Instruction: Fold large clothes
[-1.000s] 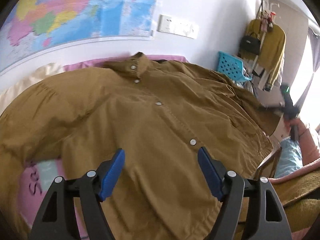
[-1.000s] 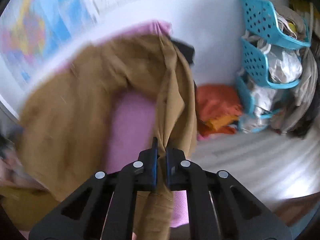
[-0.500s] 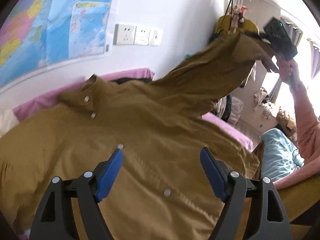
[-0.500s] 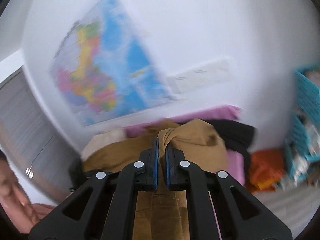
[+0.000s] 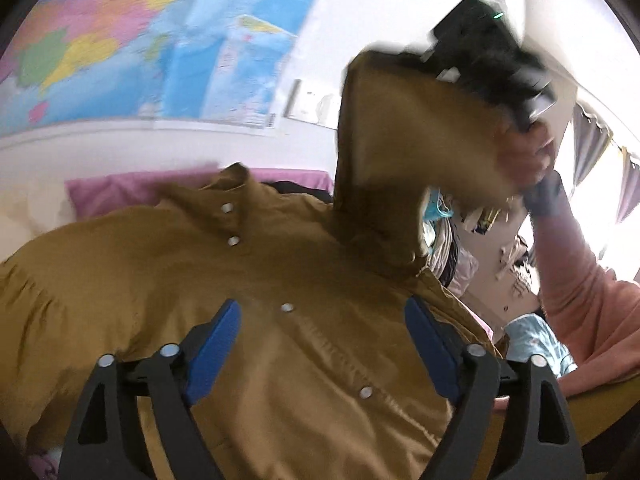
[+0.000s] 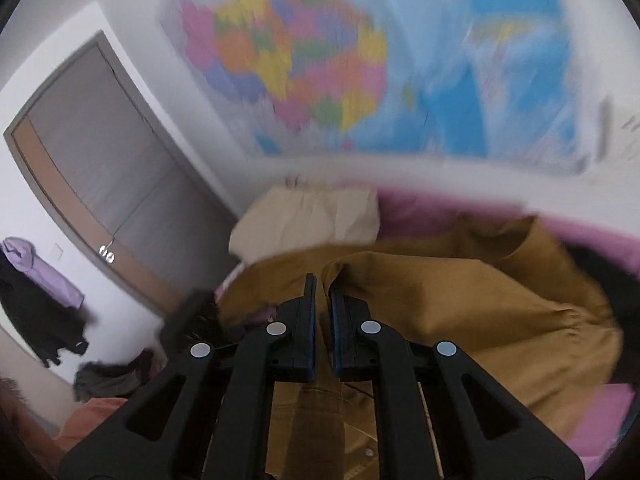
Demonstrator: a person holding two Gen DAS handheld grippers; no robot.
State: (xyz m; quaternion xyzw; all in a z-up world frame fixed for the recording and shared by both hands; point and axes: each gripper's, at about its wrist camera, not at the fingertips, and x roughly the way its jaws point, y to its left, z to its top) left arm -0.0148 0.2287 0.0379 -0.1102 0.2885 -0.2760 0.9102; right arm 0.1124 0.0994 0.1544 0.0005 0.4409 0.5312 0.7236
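Observation:
A large mustard-brown button-up shirt (image 5: 280, 288) lies front up on a pink bed. My left gripper (image 5: 320, 340) is open and empty, hovering over the shirt's button placket. My right gripper (image 6: 322, 304) is shut on the shirt's sleeve (image 6: 440, 292). In the left wrist view the right gripper (image 5: 492, 60) holds that sleeve (image 5: 400, 148) high in the air above the shirt's right shoulder, blurred by motion.
A pink bed sheet (image 5: 132, 188) and a cream pillow (image 6: 308, 216) lie behind the shirt. A world map (image 5: 120, 40) hangs on the wall. A grey door (image 6: 104, 184) stands at the left. The person's pink-sleeved arm (image 5: 580, 280) is on the right.
My right gripper has lifted the sleeve up from the bed's right side and swung it leftward over the shirt. My left gripper has stayed open and shifted a little over the shirt front.

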